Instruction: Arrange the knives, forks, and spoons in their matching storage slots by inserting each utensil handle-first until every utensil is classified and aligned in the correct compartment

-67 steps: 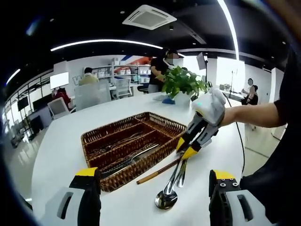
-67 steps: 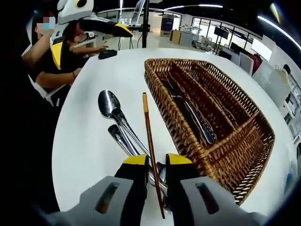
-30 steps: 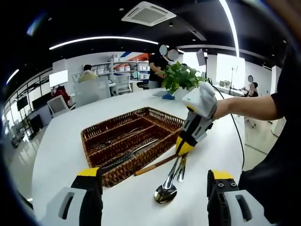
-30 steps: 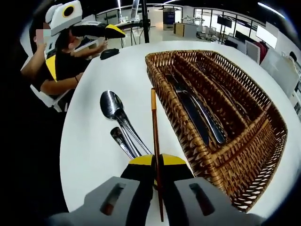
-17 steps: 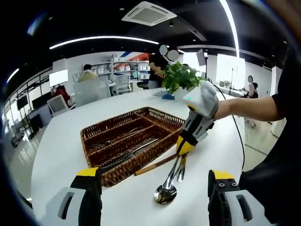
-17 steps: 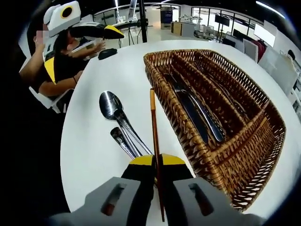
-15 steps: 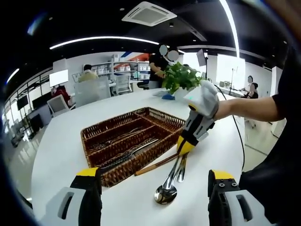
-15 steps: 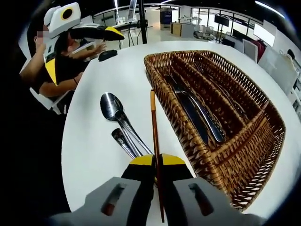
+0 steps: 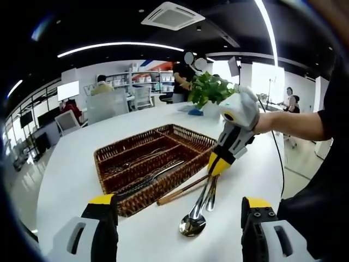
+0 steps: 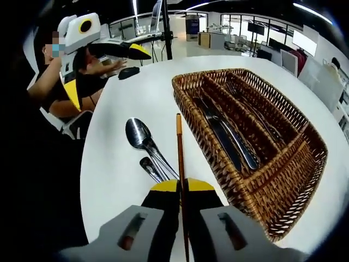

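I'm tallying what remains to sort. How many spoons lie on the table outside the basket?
2: a large spoon and a smaller spoon beside it, left of the wooden stick. Their handles run under the right gripper.

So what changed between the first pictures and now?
The right gripper, open around the wooden stick at first, has closed on it and lifted slightly. The spoons stay on the table, the basket and its cutlery look unmoved, and the left gripper stays open, holding nothing.

Right tongs (image 9: 219,165) clamp chopstick (image 9: 182,190) beside wicker tray (image 9: 112,188); spoons (image 9: 197,215) on table.
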{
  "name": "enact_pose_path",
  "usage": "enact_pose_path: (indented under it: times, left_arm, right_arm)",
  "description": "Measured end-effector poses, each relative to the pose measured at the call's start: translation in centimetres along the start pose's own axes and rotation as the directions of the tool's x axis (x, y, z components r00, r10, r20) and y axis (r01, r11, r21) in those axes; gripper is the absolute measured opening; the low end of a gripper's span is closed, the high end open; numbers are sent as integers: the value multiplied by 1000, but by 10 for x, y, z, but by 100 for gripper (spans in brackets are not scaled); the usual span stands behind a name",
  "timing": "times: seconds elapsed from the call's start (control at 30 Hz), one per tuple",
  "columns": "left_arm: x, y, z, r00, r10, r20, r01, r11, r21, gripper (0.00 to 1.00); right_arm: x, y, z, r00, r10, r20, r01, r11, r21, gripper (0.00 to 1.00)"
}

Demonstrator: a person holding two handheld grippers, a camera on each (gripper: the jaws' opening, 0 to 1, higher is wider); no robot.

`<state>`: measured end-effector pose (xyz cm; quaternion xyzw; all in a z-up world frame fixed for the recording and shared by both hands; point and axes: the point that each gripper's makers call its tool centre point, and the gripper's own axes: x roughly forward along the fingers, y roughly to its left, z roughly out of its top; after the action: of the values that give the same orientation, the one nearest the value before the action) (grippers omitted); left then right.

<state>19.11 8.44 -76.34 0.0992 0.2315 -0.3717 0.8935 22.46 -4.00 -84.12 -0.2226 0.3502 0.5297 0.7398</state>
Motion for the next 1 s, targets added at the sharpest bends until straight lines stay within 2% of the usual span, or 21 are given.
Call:
enact_pose_path:
  times: [0.1, 0.23, 0.4, 0.5, 0.63, 0.77, 1.0]
  left_arm:
    - [3, -2, -2, 1000, -9, 0, 9, 1000, -8, 96]
    - [10, -8, -7, 1000, -25, -10, 25, 1000, -13, 95]
    - [19, -12, -18, 997, -49, -56, 51, 998, 37, 92]
    - [25, -16, -15, 995, -93, -42, 96, 994, 55, 85]
    - [32, -17, -15, 991, -115, -64, 121, 988, 94, 79]
    - [34, -17, -12, 991, -117, -57, 122, 989, 87, 79]
    - [29, -12, -6, 996, -87, -21, 88, 994, 71, 87]
  right_arm:
    - [3, 0, -5, 1000, -4, -18, 4, 1000, -13, 0]
    - [-1, 3, -1, 1000, -4, 1, 4, 1000, -13, 0]
    - [-7, 9, 9, 1000, 2, 26, -1, 1000, -29, 0]
    - [-9, 14, 12, 999, 10, 31, -8, 999, -41, 0]
    - [-11, 18, 16, 999, 14, 37, -12, 998, -58, 0]
    - [-16, 16, 21, 999, -1, 54, 4, 998, -62, 0]
    - [-31, 4, 33, 994, -47, 98, 52, 997, -53, 0]
